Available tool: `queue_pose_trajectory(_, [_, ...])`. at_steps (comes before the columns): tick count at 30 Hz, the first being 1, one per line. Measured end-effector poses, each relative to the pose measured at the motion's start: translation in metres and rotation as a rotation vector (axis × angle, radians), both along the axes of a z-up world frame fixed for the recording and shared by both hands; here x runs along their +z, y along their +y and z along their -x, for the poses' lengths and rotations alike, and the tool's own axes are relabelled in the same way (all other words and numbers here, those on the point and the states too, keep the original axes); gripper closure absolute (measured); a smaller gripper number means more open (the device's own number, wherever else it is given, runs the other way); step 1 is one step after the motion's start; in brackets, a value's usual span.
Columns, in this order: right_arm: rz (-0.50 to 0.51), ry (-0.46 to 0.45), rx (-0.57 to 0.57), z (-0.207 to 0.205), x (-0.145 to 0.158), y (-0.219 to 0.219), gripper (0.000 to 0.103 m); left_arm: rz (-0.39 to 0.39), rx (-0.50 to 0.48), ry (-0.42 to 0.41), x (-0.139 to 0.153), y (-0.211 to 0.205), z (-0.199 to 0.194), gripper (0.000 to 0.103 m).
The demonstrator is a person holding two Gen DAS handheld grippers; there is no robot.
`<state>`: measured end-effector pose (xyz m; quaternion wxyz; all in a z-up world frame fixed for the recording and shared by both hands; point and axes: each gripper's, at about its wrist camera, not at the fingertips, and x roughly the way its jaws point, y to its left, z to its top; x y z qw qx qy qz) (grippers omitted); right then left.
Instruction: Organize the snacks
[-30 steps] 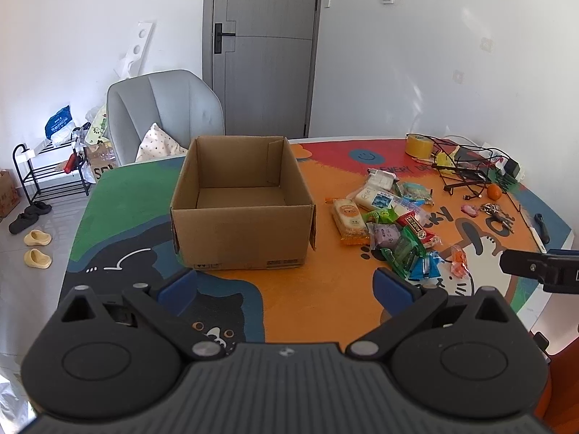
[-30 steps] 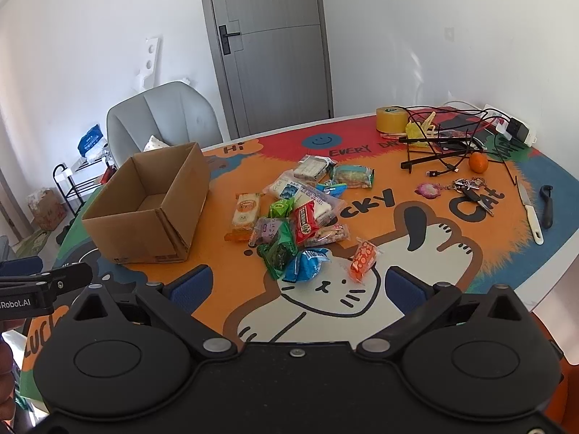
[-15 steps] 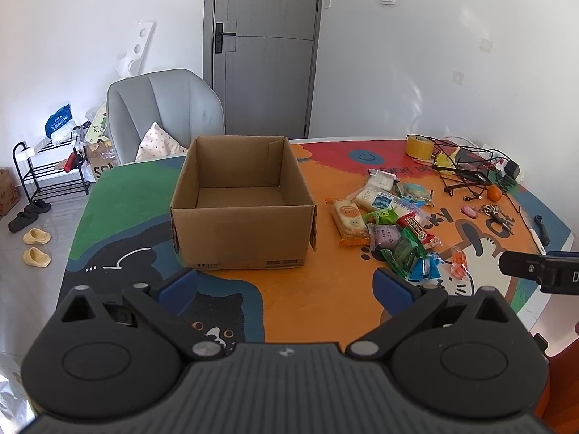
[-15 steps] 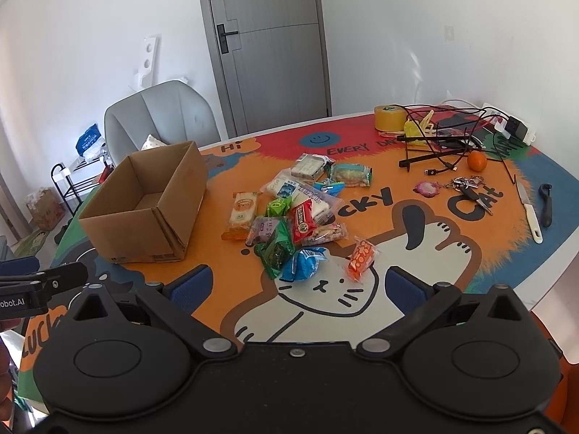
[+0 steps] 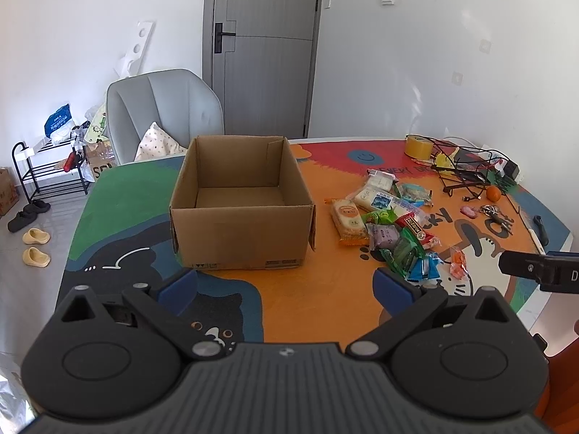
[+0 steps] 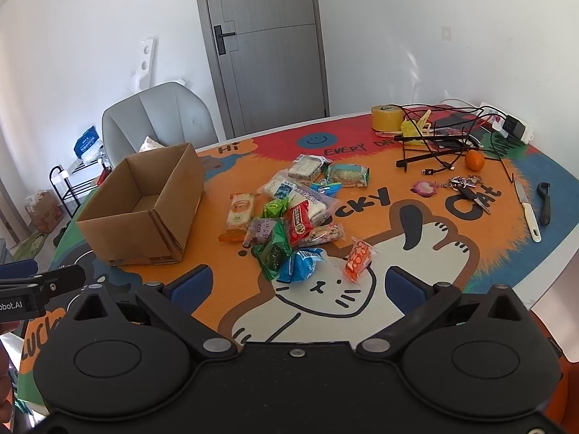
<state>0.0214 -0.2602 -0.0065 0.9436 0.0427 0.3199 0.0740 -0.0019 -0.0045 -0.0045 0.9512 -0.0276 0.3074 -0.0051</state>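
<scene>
Table point(image 6: 470, 264) covered by a bright cartoon-cat mat, orange, green and blue. Open cardboard box point(image 5: 240, 213) toward the table's left edge, nothing visible inside. Pile of snack packets point(image 6: 289, 217) mid-table, just right of the box, apart from it. Far right corner: tape roll point(image 6: 385, 117), wire rack point(image 6: 441, 137), orange point(image 6: 474, 161), keys point(image 6: 466, 184); knife point(image 6: 526, 209) by the right edge. Grey chair point(image 5: 163, 115), shoe rack point(image 5: 47, 170), grey door point(image 5: 267, 47) beyond. Left hand-held gripper point(image 5: 286, 289) and right hand-held gripper point(image 6: 298, 289) both spread wide, holding nothing, over the near edge.
</scene>
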Motion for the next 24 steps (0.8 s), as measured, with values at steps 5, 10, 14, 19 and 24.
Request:
queue_pose_trajectory(5, [0.001, 0.0, 0.002, 0.0, -0.001, 0.0, 0.0, -0.001, 0.002, -0.001, 0.0, 0.0, 0.0, 0.001])
queue_pose_trajectory(10, [0.0, 0.0, -0.002, 0.0, -0.001, 0.0, 0.0, 0.001, 0.001, 0.0, 0.0, 0.0, 0.0, 0.001])
queue_pose_trajectory(14, [0.0, -0.001, -0.001, 0.0, -0.002, -0.001, 0.0, -0.002, -0.003, -0.004, 0.0, 0.0, 0.0, 0.001])
queue_pose_trajectory(19, [0.005, 0.012, -0.004, -0.004, -0.005, -0.001, 0.0, -0.005, -0.011, -0.001, -0.001, -0.004, -0.002, 0.001])
queue_pose_trajectory(24, [0.004, 0.022, -0.009, -0.012, -0.012, -0.005, 0.0, -0.015, -0.004, 0.014, -0.007, -0.011, -0.012, 0.001])
